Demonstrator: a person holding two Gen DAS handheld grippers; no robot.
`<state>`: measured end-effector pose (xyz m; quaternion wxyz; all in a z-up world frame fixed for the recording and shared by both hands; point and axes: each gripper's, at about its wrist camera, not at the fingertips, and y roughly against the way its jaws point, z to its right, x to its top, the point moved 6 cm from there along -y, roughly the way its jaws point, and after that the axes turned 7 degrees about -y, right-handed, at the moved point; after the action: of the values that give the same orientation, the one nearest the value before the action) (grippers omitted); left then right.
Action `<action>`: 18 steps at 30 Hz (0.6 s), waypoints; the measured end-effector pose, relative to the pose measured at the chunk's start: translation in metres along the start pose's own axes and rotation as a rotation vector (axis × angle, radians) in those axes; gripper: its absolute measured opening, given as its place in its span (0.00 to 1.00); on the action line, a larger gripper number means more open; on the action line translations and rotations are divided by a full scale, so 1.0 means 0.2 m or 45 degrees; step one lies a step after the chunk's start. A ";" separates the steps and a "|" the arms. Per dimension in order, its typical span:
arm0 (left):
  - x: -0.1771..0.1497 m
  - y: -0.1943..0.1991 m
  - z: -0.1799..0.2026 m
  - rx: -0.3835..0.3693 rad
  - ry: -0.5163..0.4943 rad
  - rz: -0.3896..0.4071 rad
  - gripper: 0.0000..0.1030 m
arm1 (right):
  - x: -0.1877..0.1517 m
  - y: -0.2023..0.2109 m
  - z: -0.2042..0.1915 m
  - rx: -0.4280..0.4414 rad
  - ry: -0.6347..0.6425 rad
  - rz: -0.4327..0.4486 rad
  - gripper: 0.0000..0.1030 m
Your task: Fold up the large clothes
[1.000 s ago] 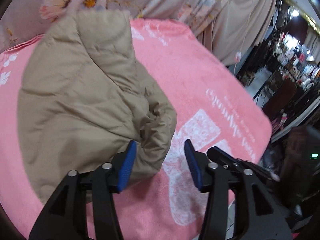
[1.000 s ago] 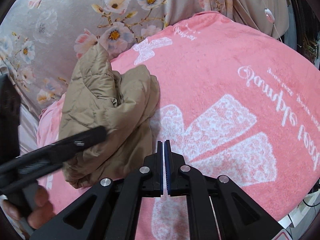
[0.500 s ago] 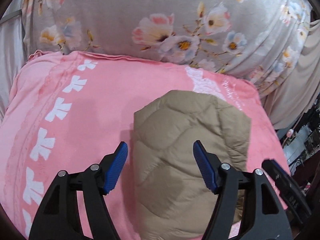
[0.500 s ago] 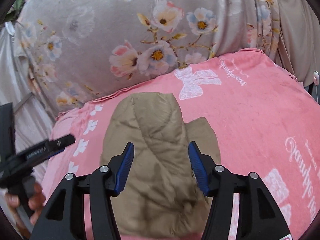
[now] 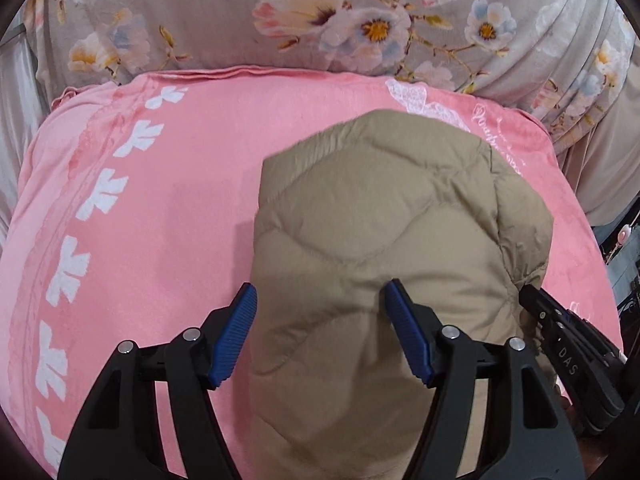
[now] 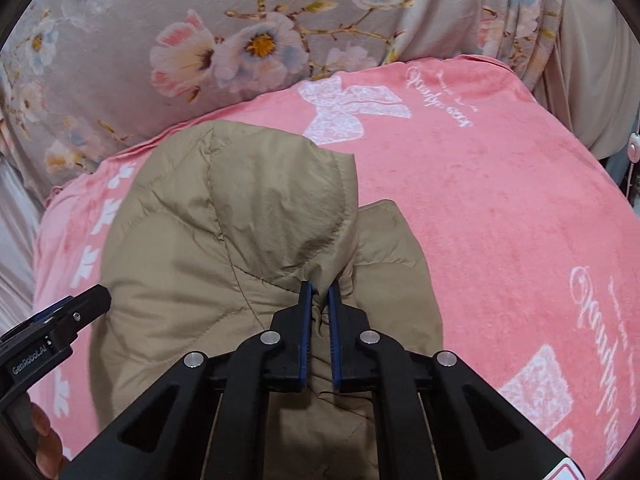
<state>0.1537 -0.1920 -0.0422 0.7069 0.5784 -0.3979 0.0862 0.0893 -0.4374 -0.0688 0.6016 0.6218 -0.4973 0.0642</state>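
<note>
A tan quilted puffer jacket (image 5: 380, 232) lies folded in a bundle on a pink blanket (image 5: 168, 208). My left gripper (image 5: 320, 320) is open, its blue pads astride the near left part of the jacket. My right gripper (image 6: 319, 300) is shut on a fold of the jacket (image 6: 240, 216) at its right side, where the top layer bunches into the jaws. The right gripper also shows in the left wrist view (image 5: 560, 332) at the jacket's right edge. The left gripper shows at the left edge of the right wrist view (image 6: 60, 316).
The pink blanket (image 6: 500, 200) has white bow prints and script. A grey floral cloth (image 5: 320, 20) rises behind it. A beige curtain (image 5: 608, 160) hangs at the right, with the blanket's edge dropping off there.
The right gripper, open half a second ago, has shut on a fold of the jacket. The left gripper has stayed open and moved closer over the jacket.
</note>
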 end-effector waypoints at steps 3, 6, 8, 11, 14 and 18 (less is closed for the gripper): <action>-0.03 -0.05 0.06 0.022 -0.011 -0.003 0.63 | -0.03 -0.07 0.04 -0.053 0.018 -0.008 0.06; -0.04 -0.10 0.11 0.061 -0.045 0.009 0.65 | -0.07 -0.14 0.08 -0.089 0.036 -0.008 0.06; -0.05 -0.12 0.14 0.100 -0.074 0.026 0.66 | -0.09 -0.17 0.09 -0.103 0.045 -0.004 0.06; -0.05 -0.17 0.17 0.148 -0.091 0.043 0.70 | -0.12 -0.21 0.10 -0.107 0.050 0.006 0.07; -0.06 -0.20 0.18 0.168 -0.088 0.050 0.73 | -0.14 -0.24 0.12 -0.094 0.045 0.013 0.07; -0.08 -0.25 0.20 0.200 -0.095 0.067 0.75 | -0.16 -0.28 0.14 -0.066 0.029 0.022 0.07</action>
<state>0.1537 -0.2376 -0.0894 0.6415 0.6242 -0.4311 0.1141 0.0985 -0.4557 -0.1369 0.6225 0.6009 -0.4974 0.0635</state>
